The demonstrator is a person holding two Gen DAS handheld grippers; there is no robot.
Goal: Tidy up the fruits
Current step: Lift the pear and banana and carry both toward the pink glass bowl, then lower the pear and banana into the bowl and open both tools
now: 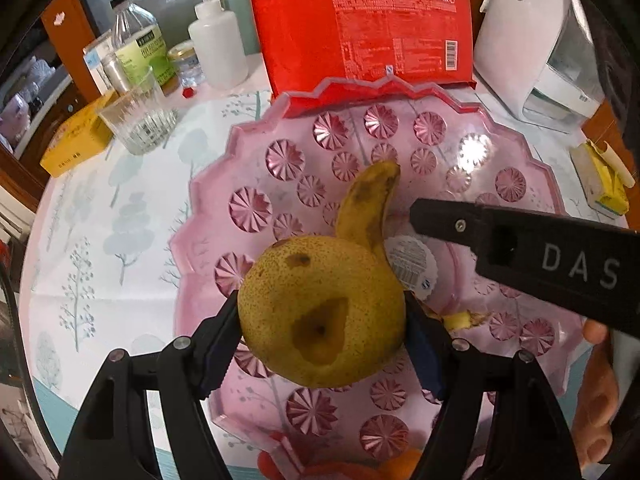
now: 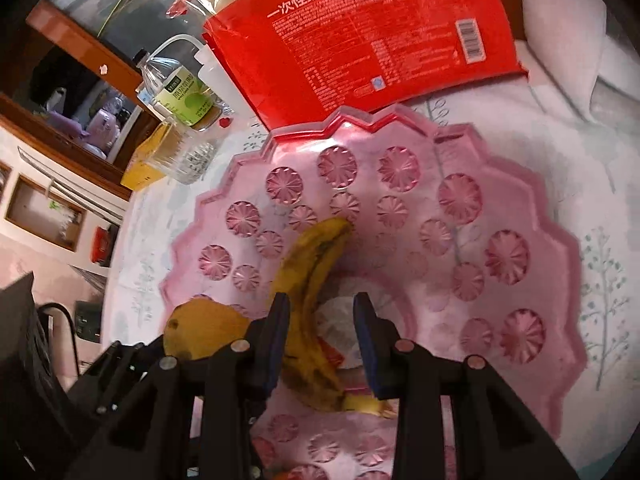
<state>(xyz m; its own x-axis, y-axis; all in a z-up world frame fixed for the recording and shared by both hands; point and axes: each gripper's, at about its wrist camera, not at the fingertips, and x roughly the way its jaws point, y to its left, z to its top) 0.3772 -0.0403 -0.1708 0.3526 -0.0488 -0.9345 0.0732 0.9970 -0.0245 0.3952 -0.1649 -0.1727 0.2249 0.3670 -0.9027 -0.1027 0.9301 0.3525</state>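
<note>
Two fruits are on their way into the pink tray (image 1: 248, 140), which sits on the bench with its patterned cloth. Furthest left stand a yellow box (image 1: 76, 140), a glass tumbler (image 1: 138, 120) and a green-labelled bottle (image 1: 140, 44), all clear of the tray. Moving right, the left gripper (image 1: 322, 320) has its jaws set wide and pressed on either side of a speckled pear (image 1: 320, 312), held low over the tray's near half, with its bruised end facing the camera. Just beyond the pear comes the banana (image 2: 316, 300), lying along the tray's middle. The right gripper (image 2: 322, 340) has its jaws drawn narrow around the banana's lower half, one pad against it, the other seemingly off its skin. Behind the tray leans a red packet (image 1: 360, 28). Judging by this, the step in hand is setting both fruits down. Next, the pear needs lowering until it rests on the tray beside the banana, then each pair of jaws must spread and lift away cleanly without rolling the fruit
</note>
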